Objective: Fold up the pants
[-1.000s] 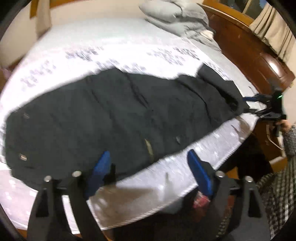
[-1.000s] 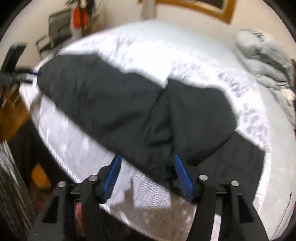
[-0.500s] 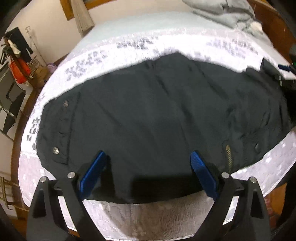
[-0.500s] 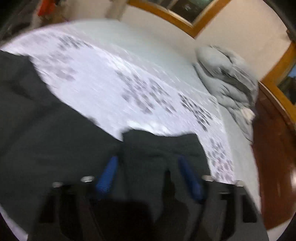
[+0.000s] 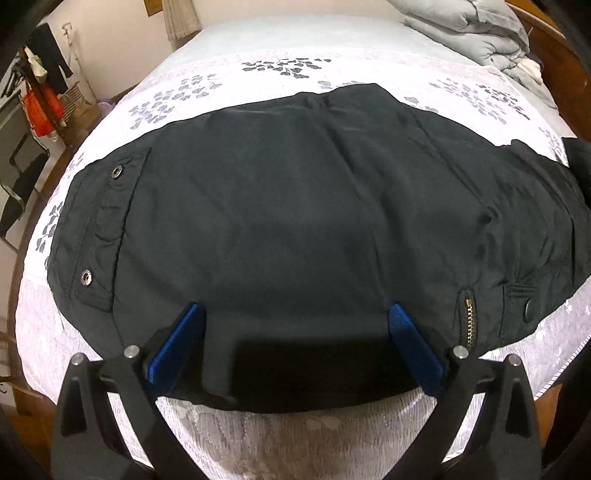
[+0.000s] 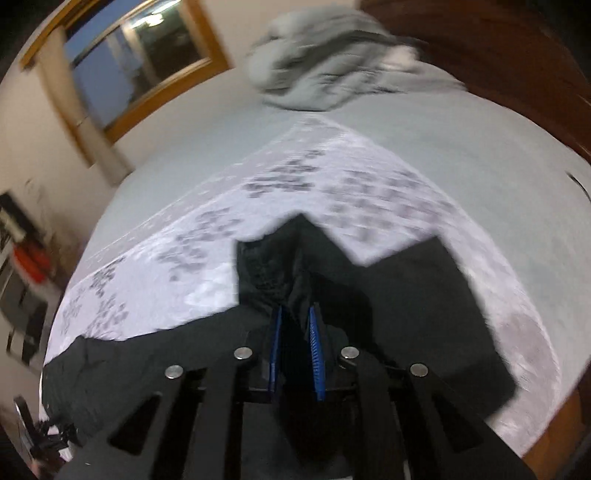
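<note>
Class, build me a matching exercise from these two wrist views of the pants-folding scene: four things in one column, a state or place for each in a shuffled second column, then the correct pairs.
Column 1
1. left gripper
2. right gripper
3. grey blanket
4. brass zipper

Column 2
A. bunched at the far end of the bed
B. closed on a fold of the black pants
C. wide open over the pants' near edge
D. on the pants near a dark button

Pairs: 1-C, 2-B, 3-A, 4-D
</note>
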{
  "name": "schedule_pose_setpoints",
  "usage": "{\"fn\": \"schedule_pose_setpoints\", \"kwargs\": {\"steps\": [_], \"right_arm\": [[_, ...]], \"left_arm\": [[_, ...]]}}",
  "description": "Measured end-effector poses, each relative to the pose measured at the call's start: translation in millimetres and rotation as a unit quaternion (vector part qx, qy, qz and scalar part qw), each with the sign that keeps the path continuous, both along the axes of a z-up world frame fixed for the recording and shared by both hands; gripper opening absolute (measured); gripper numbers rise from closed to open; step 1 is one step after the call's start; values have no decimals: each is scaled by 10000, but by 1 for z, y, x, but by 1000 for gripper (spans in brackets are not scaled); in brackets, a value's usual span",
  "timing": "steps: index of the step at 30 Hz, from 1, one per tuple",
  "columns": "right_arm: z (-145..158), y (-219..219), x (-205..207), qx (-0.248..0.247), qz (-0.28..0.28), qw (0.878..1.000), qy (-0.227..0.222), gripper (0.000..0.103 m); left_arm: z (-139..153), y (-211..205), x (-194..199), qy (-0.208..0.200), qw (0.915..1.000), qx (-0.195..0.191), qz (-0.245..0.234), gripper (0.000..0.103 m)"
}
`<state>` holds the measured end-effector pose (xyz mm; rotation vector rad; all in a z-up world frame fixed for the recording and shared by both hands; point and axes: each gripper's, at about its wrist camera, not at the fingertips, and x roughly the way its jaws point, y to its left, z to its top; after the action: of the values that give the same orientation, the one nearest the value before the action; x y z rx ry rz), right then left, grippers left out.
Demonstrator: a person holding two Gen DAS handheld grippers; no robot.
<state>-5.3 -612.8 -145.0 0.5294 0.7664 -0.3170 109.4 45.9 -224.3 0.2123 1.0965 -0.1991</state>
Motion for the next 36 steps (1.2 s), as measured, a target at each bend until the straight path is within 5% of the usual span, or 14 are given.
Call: {"fn": "schedule_pose_setpoints", "kwargs": {"steps": [7, 10, 11, 13, 18, 24, 31, 36], "right_arm": [[-55, -56, -49, 12, -942, 9906, 993, 14], [-71, -66, -66, 327, -1022, 9893, 991, 15], [-72, -68, -70, 445, -1030, 9896, 895, 22], [-72, -71, -76, 733, -1071, 9893, 674, 55], [-72, -81, -79, 1298, -1067, 9852, 327, 69], [-83, -95, -83, 1900, -1398, 9717, 152, 63], [-82, -96, -90, 1646, -1443, 9754, 248, 16], [-68, -91, -110, 1563, -1573, 9746, 318, 12]], "left_arm": [[0, -1, -1, 12, 9998, 68, 168, 100], [1, -1, -2, 37, 9997, 53, 245, 100], [1, -1, -2, 47, 9996, 42, 272, 100], [2, -1, 0, 78, 9994, 19, 335, 100], [4, -1, -6, 97, 9993, -38, 360, 100], [4, -2, -12, 83, 9991, -65, 400, 100], [4, -3, -11, 94, 9991, -57, 410, 100], [2, -2, -11, 67, 9991, -95, 417, 100]]}}
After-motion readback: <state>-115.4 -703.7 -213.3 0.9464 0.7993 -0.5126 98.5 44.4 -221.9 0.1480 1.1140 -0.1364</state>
